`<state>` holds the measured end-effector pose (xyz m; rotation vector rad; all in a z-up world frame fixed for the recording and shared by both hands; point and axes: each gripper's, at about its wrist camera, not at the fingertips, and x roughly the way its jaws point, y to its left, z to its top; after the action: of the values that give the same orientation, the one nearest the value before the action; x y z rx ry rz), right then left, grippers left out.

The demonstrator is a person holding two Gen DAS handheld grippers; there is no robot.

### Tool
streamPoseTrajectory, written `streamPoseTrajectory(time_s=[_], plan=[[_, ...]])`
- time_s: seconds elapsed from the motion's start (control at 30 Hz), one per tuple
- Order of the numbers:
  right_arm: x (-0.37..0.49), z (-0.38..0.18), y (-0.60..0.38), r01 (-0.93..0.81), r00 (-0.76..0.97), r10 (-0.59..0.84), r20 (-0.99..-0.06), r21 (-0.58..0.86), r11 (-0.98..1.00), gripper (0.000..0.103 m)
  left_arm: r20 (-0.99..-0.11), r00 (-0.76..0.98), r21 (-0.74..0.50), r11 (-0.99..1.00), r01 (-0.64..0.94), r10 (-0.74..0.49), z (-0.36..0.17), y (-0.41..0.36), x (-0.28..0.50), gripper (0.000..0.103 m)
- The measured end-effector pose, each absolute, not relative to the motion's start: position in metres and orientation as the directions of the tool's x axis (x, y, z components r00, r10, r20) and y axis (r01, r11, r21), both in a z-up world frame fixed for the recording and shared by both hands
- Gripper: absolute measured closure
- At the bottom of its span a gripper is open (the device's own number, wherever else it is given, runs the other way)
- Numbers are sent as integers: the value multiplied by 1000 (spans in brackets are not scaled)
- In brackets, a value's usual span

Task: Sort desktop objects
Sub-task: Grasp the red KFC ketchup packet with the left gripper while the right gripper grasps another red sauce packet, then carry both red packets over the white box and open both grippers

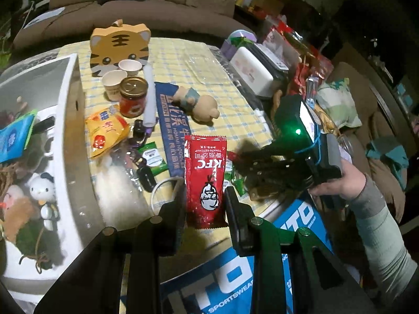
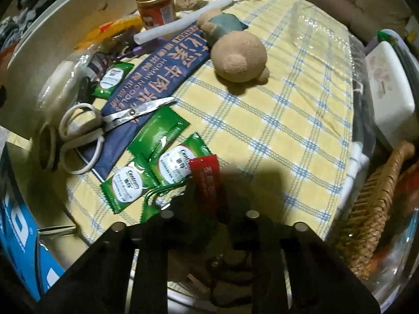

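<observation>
gripping a red ketchup sachet (image 1: 205, 180), the left gripper (image 1: 205, 209) lifts it; the right gripper (image 2: 209, 204) has been closing around a small red packet (image 2: 207, 178) beside green sachets (image 2: 125, 183).

Left gripper (image 1: 205, 204): black and dark-green fingers, brass-coloured round pins. Right gripper (image 1: 244, 157): black body, green light, blue cord. Grey-green ribbed sleeve (image 1: 379, 222), right of frame.

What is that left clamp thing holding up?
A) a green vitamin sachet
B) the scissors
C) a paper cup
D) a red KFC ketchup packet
D: the left gripper is shut on the red KFC ketchup packet, which stands upright between its fingers, above the table.
</observation>
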<state>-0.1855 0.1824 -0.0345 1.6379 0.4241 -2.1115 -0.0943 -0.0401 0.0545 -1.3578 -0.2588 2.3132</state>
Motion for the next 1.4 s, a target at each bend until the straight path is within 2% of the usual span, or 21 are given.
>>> streamPoseTrajectory(time_s=[0.13, 0.33, 0.5, 0.73, 1.03, 1.4], plan=[[-182, -15, 202, 431, -239, -220, -946, 100, -897, 86, -767, -445, -379, -886, -266, 462, 65, -56, -87, 74], [-159, 50, 212, 392, -320, -361, -876, 225, -892, 86, -749, -489, -382, -894, -232, 447, 80, -90, -67, 74], [-139, 112, 162, 473, -336, -480, -811, 296, -830, 86, -745, -536, -374, -914, -157, 397, 89, -150, -44, 74], [-126, 152, 58, 595, -284, -576, -767, 330, -733, 86, -744, -603, -357, -934, -6, 289, 101, -259, -13, 74], [-121, 152, -97, 679, -173, -639, -749, 380, -628, 86, -774, -617, -324, -925, 197, 140, 83, -384, 5, 74], [-148, 77, -265, 640, -46, -639, -768, 469, -609, 86, -813, -567, -323, -915, 241, 137, 30, -429, -16, 74]])
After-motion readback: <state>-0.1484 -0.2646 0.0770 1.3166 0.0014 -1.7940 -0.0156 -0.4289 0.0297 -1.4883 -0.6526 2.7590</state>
